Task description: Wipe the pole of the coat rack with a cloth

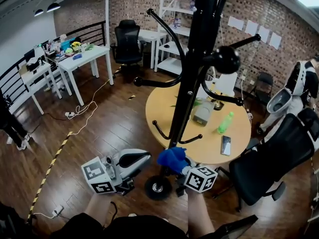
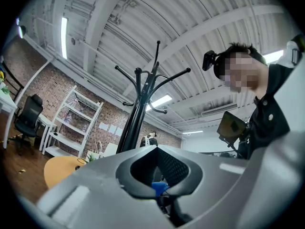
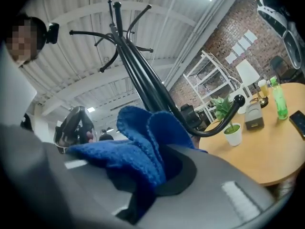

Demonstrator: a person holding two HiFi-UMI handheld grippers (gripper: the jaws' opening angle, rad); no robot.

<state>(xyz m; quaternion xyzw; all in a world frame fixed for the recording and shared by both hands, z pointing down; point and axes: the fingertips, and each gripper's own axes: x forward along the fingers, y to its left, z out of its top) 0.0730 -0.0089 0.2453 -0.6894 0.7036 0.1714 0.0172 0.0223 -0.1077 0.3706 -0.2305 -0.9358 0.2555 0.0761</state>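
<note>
Round table point(image 1: 162, 106) just beside pole point(image 1: 191, 78)

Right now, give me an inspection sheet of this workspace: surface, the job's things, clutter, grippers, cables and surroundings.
Surface: wood floor, with a striped tape line across it.
Job's things: black coat rack upright beside the round table; blue cloth low at its pole, apparently against it.
Clutter: the table carries a green bottle, a phone and a grey box.
Grippers: right gripper shut on the blue cloth; left gripper shut, holding nothing.
Cables: white cable and power strip on the floor.
Surroundings: black chair, white tables, shelving, brick wall.
</note>
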